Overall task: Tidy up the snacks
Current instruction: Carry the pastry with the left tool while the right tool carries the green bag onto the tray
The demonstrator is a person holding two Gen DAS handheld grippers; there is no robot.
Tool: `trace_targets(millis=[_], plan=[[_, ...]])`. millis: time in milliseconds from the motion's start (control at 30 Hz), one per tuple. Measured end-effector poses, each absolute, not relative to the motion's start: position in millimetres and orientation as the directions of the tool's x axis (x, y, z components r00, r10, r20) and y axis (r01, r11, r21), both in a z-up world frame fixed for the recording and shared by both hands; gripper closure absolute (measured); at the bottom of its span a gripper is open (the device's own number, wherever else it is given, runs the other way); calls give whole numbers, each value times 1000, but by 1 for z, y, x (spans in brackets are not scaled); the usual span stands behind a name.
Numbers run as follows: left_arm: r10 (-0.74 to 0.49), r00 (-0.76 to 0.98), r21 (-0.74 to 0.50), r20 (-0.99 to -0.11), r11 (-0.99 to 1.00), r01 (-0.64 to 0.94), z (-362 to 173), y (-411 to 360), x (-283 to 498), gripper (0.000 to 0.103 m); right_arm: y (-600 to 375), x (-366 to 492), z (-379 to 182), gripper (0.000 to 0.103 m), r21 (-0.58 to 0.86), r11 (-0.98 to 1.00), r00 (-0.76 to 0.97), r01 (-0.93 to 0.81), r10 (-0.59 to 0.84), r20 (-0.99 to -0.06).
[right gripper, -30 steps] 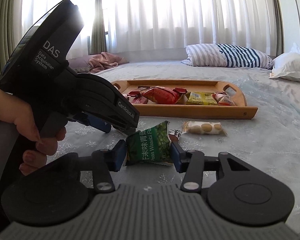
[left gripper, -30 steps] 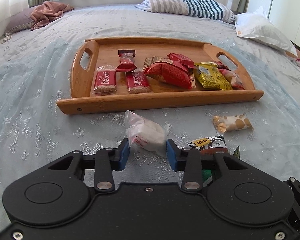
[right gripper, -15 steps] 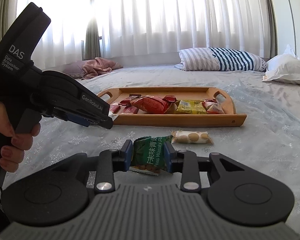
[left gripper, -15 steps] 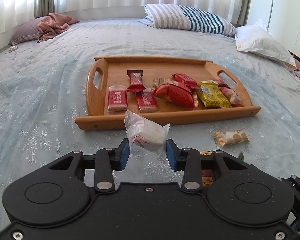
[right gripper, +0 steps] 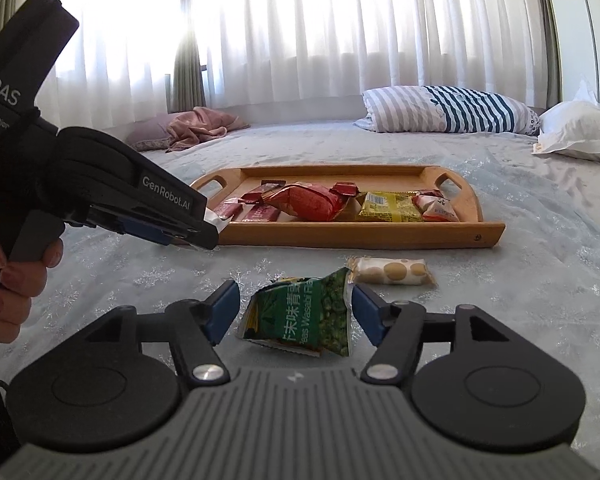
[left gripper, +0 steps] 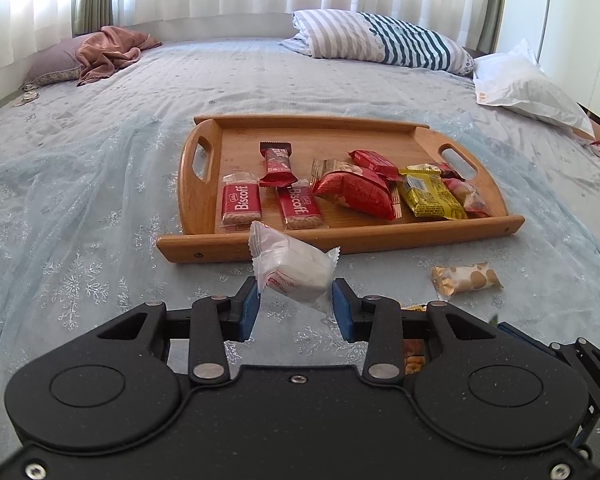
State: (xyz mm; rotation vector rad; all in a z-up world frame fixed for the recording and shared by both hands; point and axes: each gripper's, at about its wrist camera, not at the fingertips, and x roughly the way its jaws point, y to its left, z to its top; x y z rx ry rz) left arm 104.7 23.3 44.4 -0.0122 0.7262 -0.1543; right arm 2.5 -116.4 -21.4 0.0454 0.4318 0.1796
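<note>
My left gripper [left gripper: 294, 304] is shut on a white snack packet [left gripper: 290, 266], held above the bedspread just short of the wooden tray [left gripper: 340, 240]. The tray holds Biscoff packs [left gripper: 241, 202], a red bag [left gripper: 356, 194] and a yellow pack [left gripper: 430, 198]. My right gripper [right gripper: 294, 312] has its jaws opening, and a crumpled green wasabi-pea packet [right gripper: 304, 316] lies between them on the bed, clear of the left pad. In the right wrist view the left gripper [right gripper: 204, 236] hovers by the tray's [right gripper: 360, 236] near left corner.
A beige cookie packet [left gripper: 466, 280] [right gripper: 392, 272] lies on the bedspread before the tray. Another snack [left gripper: 414, 356] shows under the left gripper's frame. A striped pillow [left gripper: 380, 40], a white pillow [left gripper: 520, 84] and a pink cloth [left gripper: 108, 48] lie at the far side. A hand [right gripper: 16, 280] grips the left handle.
The left gripper rose with the white packet, then held still. The right jaws squeezed the green packet, then spread wide; the packet now lies loose between them.
</note>
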Motion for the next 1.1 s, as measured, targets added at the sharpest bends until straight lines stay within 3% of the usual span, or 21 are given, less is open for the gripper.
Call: trace_targets(millis=[67,100,200,767,1100], plan=[[-145,738,-67,-660,989,135,45,24,105,66,-115,8,-24,28,83,985,884,-150,172,-436],[-144,738,-68,-659,989,133,45,25,105,66,-115,11,-25,43,93,984,877,-152,177,-447],[-142,739,-67,-658,989,131,46,26,106,66,-117,12,-26,52,133,979,868,-155,200,-455],[-171,780,-123,-601,985,122,78,49,159,66,-170,55,27,53,117,988,924,-104,139,-356],[-171,736,-163,-655,983,84,68,56,238,66,-205,166,43,53,144,986,883,-86,142,-448]])
